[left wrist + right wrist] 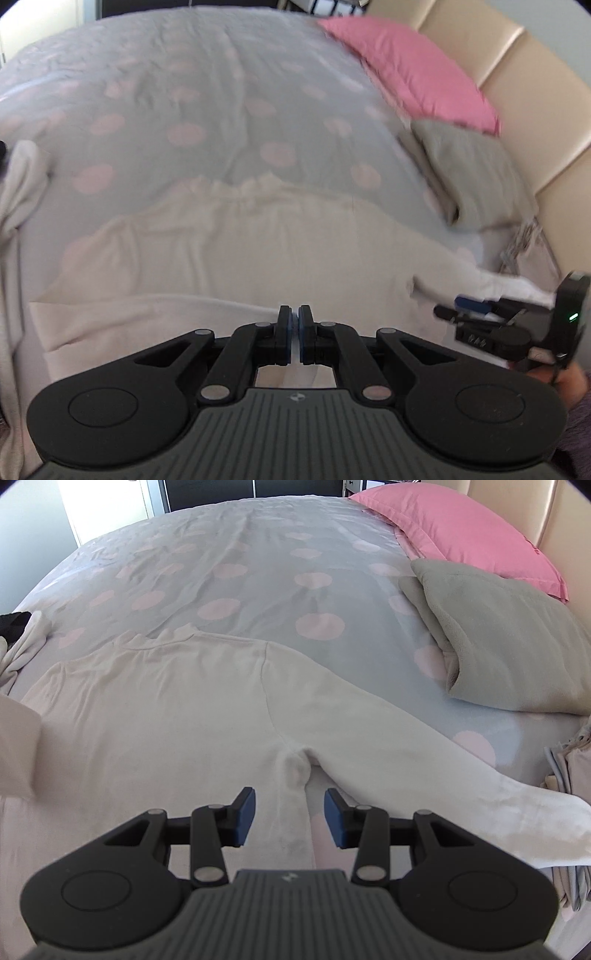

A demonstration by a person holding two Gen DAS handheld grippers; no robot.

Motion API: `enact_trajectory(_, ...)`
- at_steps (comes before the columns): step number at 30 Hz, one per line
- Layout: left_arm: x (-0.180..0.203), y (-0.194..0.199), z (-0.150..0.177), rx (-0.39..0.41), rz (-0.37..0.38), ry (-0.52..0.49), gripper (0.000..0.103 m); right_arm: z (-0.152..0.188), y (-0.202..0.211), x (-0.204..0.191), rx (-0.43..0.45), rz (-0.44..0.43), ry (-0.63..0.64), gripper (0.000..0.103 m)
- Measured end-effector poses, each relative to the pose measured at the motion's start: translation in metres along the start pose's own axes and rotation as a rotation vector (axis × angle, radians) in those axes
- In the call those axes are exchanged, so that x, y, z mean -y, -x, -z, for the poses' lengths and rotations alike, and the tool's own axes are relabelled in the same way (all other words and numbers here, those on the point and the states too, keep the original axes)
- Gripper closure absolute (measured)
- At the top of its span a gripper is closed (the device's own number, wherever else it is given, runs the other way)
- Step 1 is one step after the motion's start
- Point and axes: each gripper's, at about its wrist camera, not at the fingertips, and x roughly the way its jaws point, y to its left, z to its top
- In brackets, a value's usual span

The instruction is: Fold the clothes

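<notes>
Your cream long-sleeved top (pixel 177 701) lies flat on the bed (pixel 258 572), collar toward the far side, near the bed's near edge. The right wrist view gives you it sharply: one sleeve (pixel 388 746) runs out toward the headboard-side edge, its cuff near the bed's near corner, and a ridge of bunched cloth under the armpit lies between the right gripper (pixel 289 821) pads without touching them. That gripper's jaws stand apart with nothing clamped. The left wrist view is blurred; it shows the same top (pixel 221 251) from nearer its hem, and the left gripper (pixel 295 334) with its jaws pressed together and empty over the cloth. Only this view shows you the right gripper (pixel 469 308) from outside, low over the sleeve end.

Around the top, a folded grey blanket (pixel 498 638) sits by the headboard-side edge, touching a pink pillow (pixel 461 528) beyond it. Another pale garment (pixel 22 646) lies crumpled at the opposite edge. A beige padded headboard (pixel 517 74) walls that side.

The spotted bedspread beyond the collar is wide and flat.
</notes>
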Motion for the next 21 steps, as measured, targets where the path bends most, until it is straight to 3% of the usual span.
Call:
enact_trajectory(6, 0.015, -0.043, 0.013, -0.068, -0.029, -0.041, 0.097, 0.002, 0.000, -0.018, -0.003, -0.028, 0.057, 0.058)
enact_trajectory(10, 0.014, -0.042, 0.014, -0.066, -0.008, -0.048, 0.075, 0.006, 0.002, -0.037, -0.015, -0.072, 0.105, 0.058)
enact_trajectory(12, 0.010, -0.036, 0.014, -0.066, -0.010, -0.052, 0.074, 0.010, 0.003, -0.046, -0.027, -0.091, 0.126, 0.058)
enact_trajectory(16, -0.014, -0.011, 0.020, -0.041, -0.089, -0.074, 0.074, 0.010, 0.002, -0.057, -0.070, -0.155, 0.107, 0.053)
enact_trajectory(18, -0.033, 0.002, 0.025, -0.029, -0.143, -0.070, 0.072, 0.007, -0.003, -0.063, -0.092, -0.172, 0.094, 0.046)
enact_trajectory(21, -0.068, 0.015, 0.037, -0.028, -0.215, -0.043, 0.071, 0.001, -0.013, -0.077, -0.109, -0.174, 0.114, 0.044)
